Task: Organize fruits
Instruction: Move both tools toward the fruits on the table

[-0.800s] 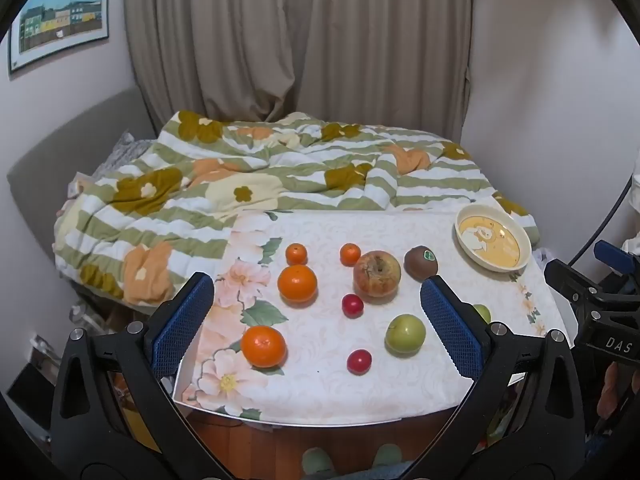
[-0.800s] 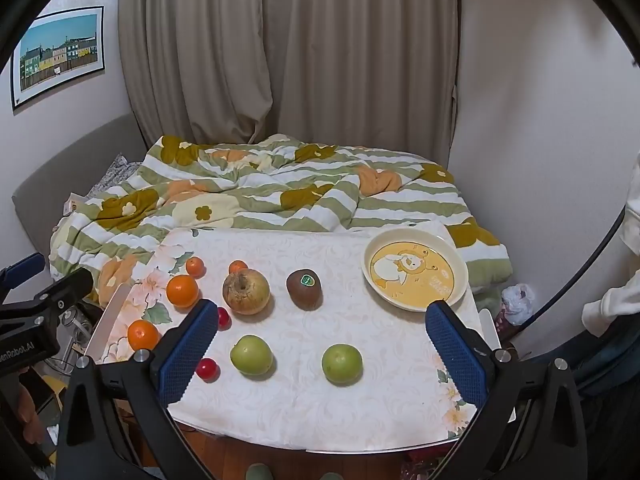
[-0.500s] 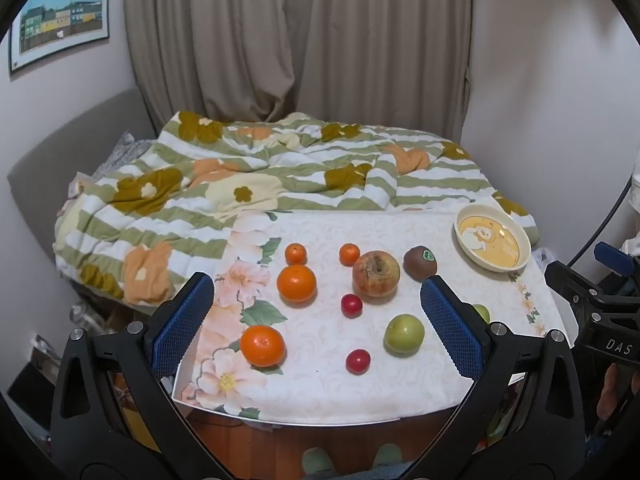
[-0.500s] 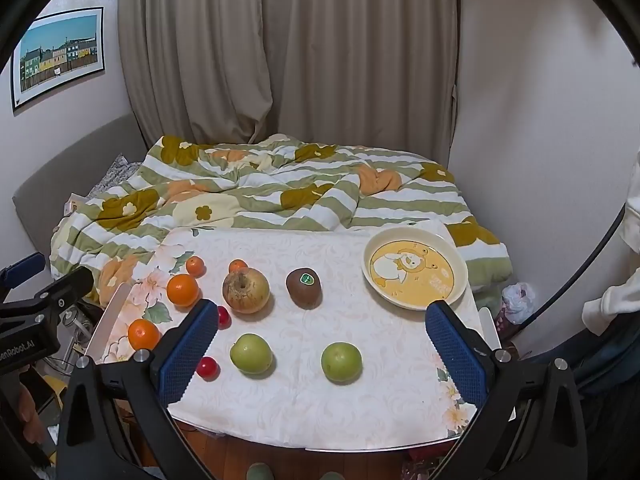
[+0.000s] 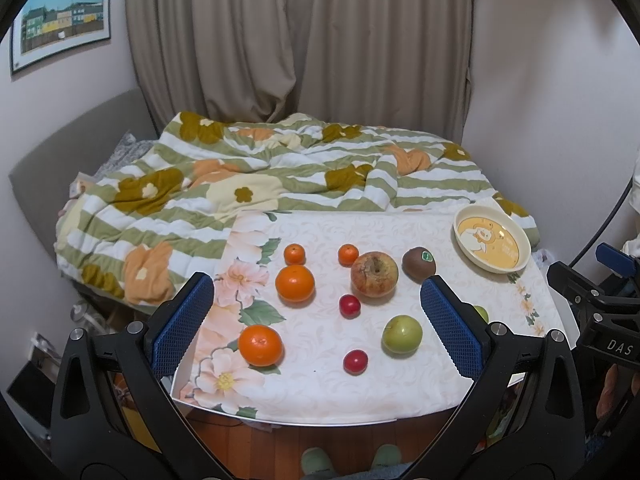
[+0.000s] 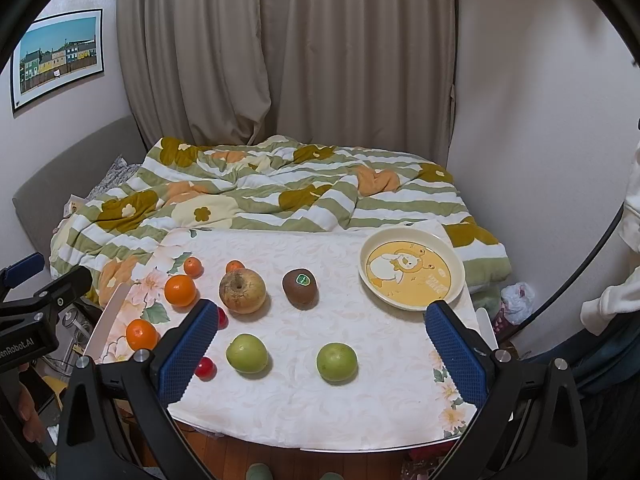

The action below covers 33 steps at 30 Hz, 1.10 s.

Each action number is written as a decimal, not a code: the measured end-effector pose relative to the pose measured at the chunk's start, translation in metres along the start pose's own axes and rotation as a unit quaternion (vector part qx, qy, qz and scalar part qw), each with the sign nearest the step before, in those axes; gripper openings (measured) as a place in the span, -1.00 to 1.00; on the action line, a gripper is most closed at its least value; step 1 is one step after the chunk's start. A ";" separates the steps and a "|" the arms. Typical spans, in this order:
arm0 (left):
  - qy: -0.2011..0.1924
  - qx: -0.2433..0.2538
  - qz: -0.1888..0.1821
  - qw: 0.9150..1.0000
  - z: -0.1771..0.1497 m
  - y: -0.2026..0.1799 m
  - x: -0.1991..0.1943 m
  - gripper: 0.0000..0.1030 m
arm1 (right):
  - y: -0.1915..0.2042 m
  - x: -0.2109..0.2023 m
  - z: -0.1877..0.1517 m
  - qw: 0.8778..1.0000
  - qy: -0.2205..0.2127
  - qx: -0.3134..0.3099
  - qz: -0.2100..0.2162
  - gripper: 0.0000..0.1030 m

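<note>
Fruit lies scattered loose over the bench (image 6: 320, 408), which wears a white cloth with peach flowers, and nothing has been sorted yet. Seen from my right hand-held gripper (image 6: 322, 352), the round cream plate with a yellow cartoon centre (image 6: 412, 269) sits empty at two o'clock, so I judge it to be the place meant for collecting. Closest to me, at twelve o'clock, are two smooth green apples (image 6: 336, 361), with the brown fuzzy kiwi bearing a green sticker (image 6: 300, 288) and the large blotchy yellow-red apple (image 6: 242, 291) beyond them. From my left hand-held gripper (image 5: 318, 324), the four glossy orange mandarins (image 5: 294, 283) spread from ten to twelve o'clock, and two small red cherry tomatoes (image 5: 355, 361) lie near the centre.

Both hand-held grippers are spread fully wide and carry nothing; no fruit sits between the blue ribbed pads. I hold each tilted downward over the bench's near edge, well apart from every fruit, side by side, surveying before I choose a first pick.
</note>
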<state>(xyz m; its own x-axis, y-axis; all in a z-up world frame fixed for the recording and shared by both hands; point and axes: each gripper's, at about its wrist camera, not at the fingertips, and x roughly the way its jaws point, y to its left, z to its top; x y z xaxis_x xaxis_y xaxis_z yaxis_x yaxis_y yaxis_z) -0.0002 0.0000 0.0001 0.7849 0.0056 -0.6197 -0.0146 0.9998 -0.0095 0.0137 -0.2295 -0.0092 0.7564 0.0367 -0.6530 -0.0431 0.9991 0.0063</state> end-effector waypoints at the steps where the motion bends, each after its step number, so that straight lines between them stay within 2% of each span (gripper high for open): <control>1: 0.000 0.000 0.000 1.000 0.000 0.000 0.000 1.00 | 0.000 0.000 0.000 1.000 0.000 0.000 0.000 0.99; 7: -0.004 -0.001 0.002 1.000 0.001 0.000 0.000 1.00 | 0.003 -0.002 0.006 1.000 -0.002 0.000 0.002 0.99; 12: -0.013 0.002 0.016 1.000 0.000 -0.006 -0.003 1.00 | 0.005 -0.006 0.013 1.000 -0.005 -0.004 0.010 0.99; 16: -0.014 -0.015 0.015 1.000 0.006 -0.001 -0.010 1.00 | 0.007 -0.009 0.022 1.000 0.000 -0.018 0.025 0.99; 21: 0.013 -0.030 0.030 0.999 0.004 0.006 -0.007 1.00 | 0.006 0.002 0.027 0.998 0.018 -0.044 0.039 0.99; 26: 0.037 -0.032 0.045 0.998 -0.019 0.019 0.008 1.00 | 0.005 0.024 0.009 0.994 0.040 -0.068 0.075 0.99; 33: 0.090 -0.026 0.026 0.995 -0.044 0.053 0.056 1.00 | 0.027 0.059 -0.017 0.993 0.062 -0.036 0.090 0.99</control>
<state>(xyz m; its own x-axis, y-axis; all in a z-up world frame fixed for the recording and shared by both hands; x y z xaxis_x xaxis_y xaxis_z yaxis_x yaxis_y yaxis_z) 0.0160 0.0530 -0.0693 0.6582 0.0488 -0.7513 -0.0879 0.9961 -0.0123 0.0466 -0.2010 -0.0606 0.6464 0.2079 -0.7341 -0.2202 0.9721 0.0813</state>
